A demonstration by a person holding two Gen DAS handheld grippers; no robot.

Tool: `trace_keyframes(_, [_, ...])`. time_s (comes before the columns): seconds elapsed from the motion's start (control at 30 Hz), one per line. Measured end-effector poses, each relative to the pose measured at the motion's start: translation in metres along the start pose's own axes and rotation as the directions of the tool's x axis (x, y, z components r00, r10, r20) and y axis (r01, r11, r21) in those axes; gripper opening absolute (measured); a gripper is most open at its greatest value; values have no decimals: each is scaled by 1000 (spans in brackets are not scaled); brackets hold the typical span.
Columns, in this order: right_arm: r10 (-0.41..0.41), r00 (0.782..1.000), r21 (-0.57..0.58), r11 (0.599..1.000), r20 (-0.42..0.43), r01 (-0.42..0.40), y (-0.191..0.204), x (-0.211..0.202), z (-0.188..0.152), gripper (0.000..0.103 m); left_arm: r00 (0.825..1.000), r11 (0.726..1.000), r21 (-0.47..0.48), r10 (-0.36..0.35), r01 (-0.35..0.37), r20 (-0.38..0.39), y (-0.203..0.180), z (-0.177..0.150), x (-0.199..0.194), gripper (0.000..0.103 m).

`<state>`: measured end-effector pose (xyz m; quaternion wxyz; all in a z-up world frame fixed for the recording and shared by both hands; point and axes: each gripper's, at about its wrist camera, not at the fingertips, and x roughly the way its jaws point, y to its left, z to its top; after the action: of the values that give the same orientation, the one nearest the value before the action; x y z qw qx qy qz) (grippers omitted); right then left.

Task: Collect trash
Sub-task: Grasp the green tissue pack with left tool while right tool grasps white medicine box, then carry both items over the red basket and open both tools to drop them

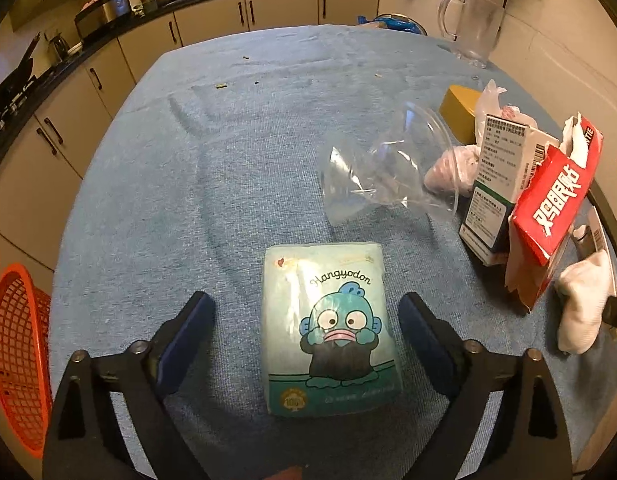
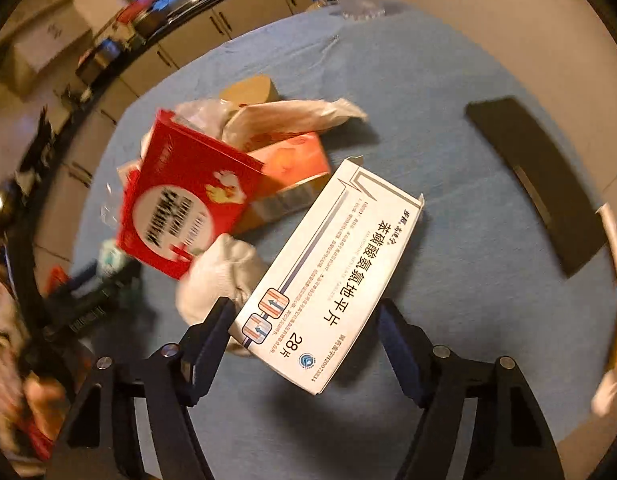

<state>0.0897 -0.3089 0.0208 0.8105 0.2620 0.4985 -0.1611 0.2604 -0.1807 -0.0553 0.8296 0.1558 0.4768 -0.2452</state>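
Note:
My left gripper (image 1: 306, 316) is open, its fingers on either side of a light blue tissue pack (image 1: 332, 328) with a cartoon fish, lying flat on the blue tablecloth (image 1: 188, 184). A crumpled clear plastic cup (image 1: 388, 164) lies beyond it. My right gripper (image 2: 304, 320) is open around a white medicine box (image 2: 328, 276) that lies tilted on the cloth. A white sock (image 2: 220, 276) touches the left finger. A torn red box (image 2: 184, 196) and an orange box (image 2: 292, 168) lie behind.
An orange mesh basket (image 1: 16, 360) stands at the left below the table edge. A glass pitcher (image 1: 468, 28) stands at the far right. A yellow box (image 1: 460, 112), a white-green box (image 1: 496, 184) and a red box (image 1: 556, 192) crowd the right. A black flat object (image 2: 540, 184) lies right.

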Motion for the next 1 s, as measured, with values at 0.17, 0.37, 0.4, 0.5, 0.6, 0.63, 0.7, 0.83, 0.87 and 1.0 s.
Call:
trace_keyframes(0.17, [-99, 992, -68, 992, 77, 104, -11, -9, -2, 77, 1000, 1000, -15, 11, -11, -3, -1, -1, 3, 103])
trace_keyframes(0.37, [-110, 989, -57, 992, 99, 116, -23, -4, -4, 77, 1000, 999, -33, 23, -22, 18, -2, -2, 3, 100])
trace_keyframes(0.4, [-104, 989, -48, 993, 100, 110, -25, -1, -7, 77, 999, 999, -37, 24, -23, 27, -2, -4, 1, 98])
trace_keyframes(0.5, [-100, 990, -32, 994, 96, 103, -30, 6, -8, 77, 997, 998, -59, 38, -34, 62, 0, -7, -7, 64])
trace_keyframes(0.6, [-91, 992, -53, 994, 83, 96, -28, 12, -9, 58, 998, 996, -91, 14, -8, 62, 8, -9, -12, 50])
trace_keyframes(0.63, [-94, 991, -59, 993, 91, 99, -27, 11, -10, 58, 998, 995, -95, 9, -3, 63, 11, -9, -13, 49])
trace_keyframes(0.7, [-101, 988, -77, 991, 116, 111, -25, 7, -14, 58, 997, 995, -102, 5, 2, 71, 15, -11, -15, 46])
trace_keyframes(0.83, [-122, 975, -91, 986, 187, 141, -23, -8, -21, 57, 995, 992, -122, -23, 36, 101, 24, -18, -24, 44])
trace_keyframes(0.87, [-133, 968, -89, 984, 211, 155, -23, -14, -24, 57, 993, 991, -126, -22, 37, 114, 26, -20, -27, 44])
trace_keyframes(1.0, [-151, 946, -76, 981, 287, 180, -22, -36, -26, 57, 986, 992, -126, -4, 26, 169, 28, -25, -45, 44])
